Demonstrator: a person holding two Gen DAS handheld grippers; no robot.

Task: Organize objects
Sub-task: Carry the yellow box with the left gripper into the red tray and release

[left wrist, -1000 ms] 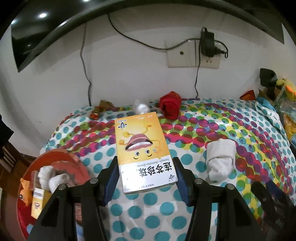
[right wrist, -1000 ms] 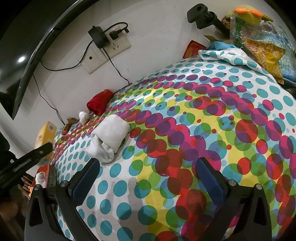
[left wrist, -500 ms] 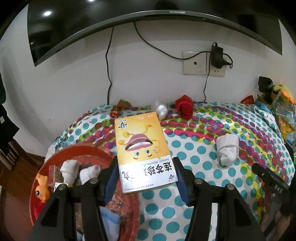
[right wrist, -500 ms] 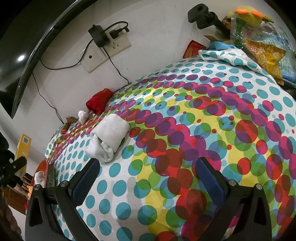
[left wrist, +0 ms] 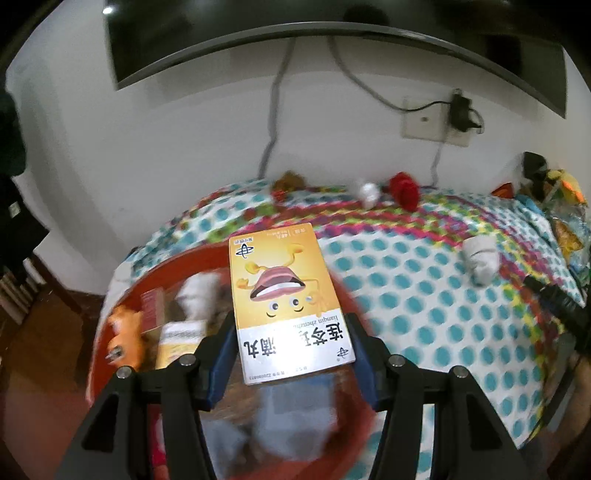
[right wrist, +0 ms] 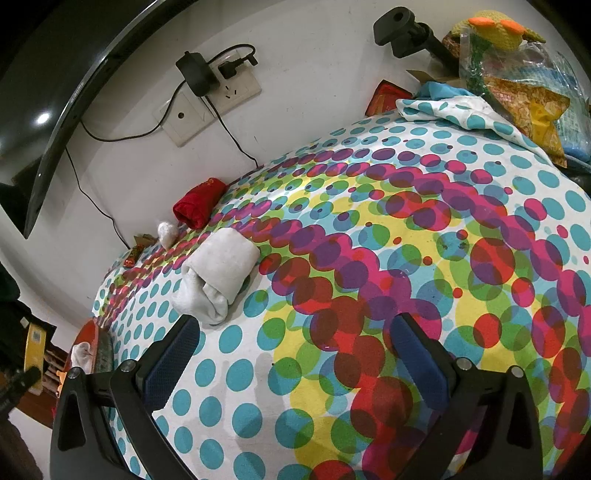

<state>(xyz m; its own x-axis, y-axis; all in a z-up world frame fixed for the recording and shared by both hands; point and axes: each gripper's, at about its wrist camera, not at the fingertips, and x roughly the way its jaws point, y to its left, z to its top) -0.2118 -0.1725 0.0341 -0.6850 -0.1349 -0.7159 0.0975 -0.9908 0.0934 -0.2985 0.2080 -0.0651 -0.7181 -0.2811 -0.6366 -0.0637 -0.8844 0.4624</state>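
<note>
A: What does the left wrist view give you?

B: The left gripper [left wrist: 291,339] is clamped on a yellow medicine box [left wrist: 286,295], one blue pad on each long edge. The box hangs over a red tray [left wrist: 122,295] at the table's left end. In the tray are a smaller yellow box [left wrist: 181,341], an orange toy [left wrist: 125,332] and a white rolled sock [left wrist: 197,295]; the rest is blurred.

A: And the right wrist view?

B: The right gripper [right wrist: 295,350] is spread wide with nothing between its pads, above the dotted tablecloth [right wrist: 369,258]. A white rolled sock [right wrist: 218,277] lies just beyond its left finger. Only a sliver of the tray and an edge of the yellow box show, far left.

A: Anything common to both?

B: The red folded cloth [right wrist: 199,203] by the wall, and a small white bundle [right wrist: 168,233] beside it. The right view also shows clearly a wall socket [right wrist: 207,107] with a charger plugged in, and crinkly snack bags [right wrist: 528,99] under a knitted yellow toy [right wrist: 498,29] at the table's right end; the left view catches those only at its edge.
</note>
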